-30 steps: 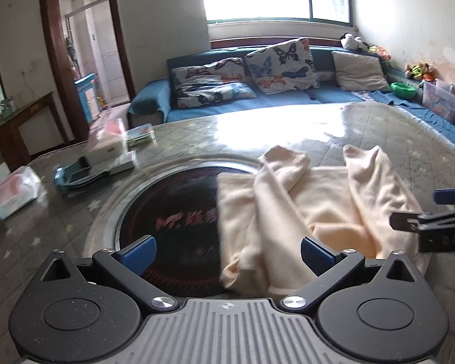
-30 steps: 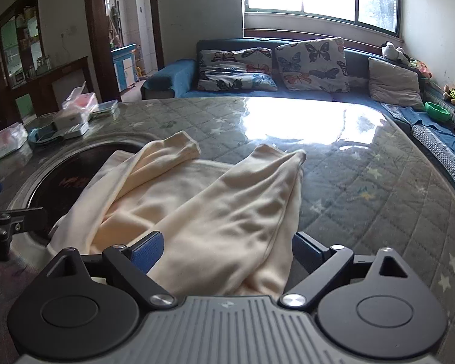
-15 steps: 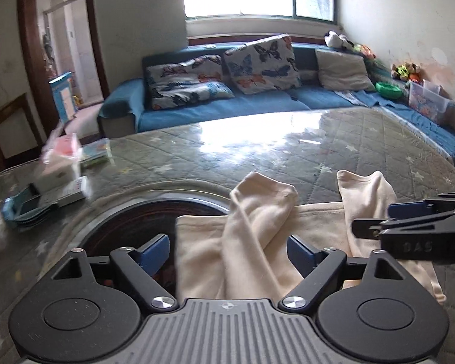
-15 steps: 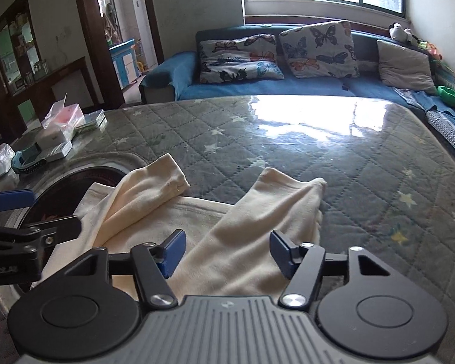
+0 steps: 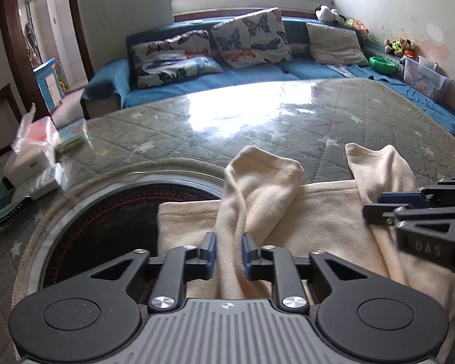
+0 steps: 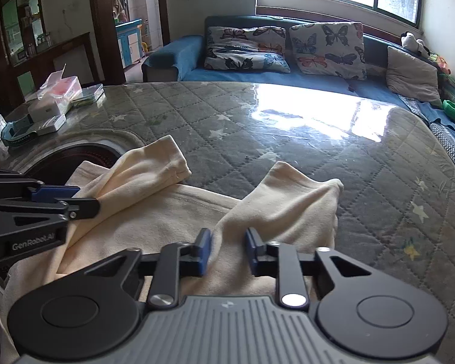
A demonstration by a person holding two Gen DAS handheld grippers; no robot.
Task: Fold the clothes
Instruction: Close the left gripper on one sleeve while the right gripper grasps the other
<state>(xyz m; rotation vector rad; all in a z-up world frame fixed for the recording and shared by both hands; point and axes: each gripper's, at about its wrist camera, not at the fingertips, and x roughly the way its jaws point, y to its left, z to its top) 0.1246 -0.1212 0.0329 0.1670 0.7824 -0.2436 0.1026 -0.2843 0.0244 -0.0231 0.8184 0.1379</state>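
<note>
On the quilted grey table cover (image 6: 303,151), a cream garment (image 5: 318,221) is lying near the front edge, partly overhanging a dark round inset (image 5: 106,230). Left gripper (image 5: 229,253) is closing, blue pads pinching the left sleeve (image 5: 257,182). Right gripper (image 6: 228,250) is closing likewise, the right sleeve (image 6: 291,203) bunched between its pads. Both sleeves are lying folded inward over the body, cuffs pointing toward the blue sofa (image 6: 257,74). Each gripper is showing at the edge of the other's view, close alongside. Tissue packs and small boxes (image 6: 54,97) are sitting well apart at the table's left. Butterfly cushions (image 5: 251,39) are leaning on the sofa back.
</note>
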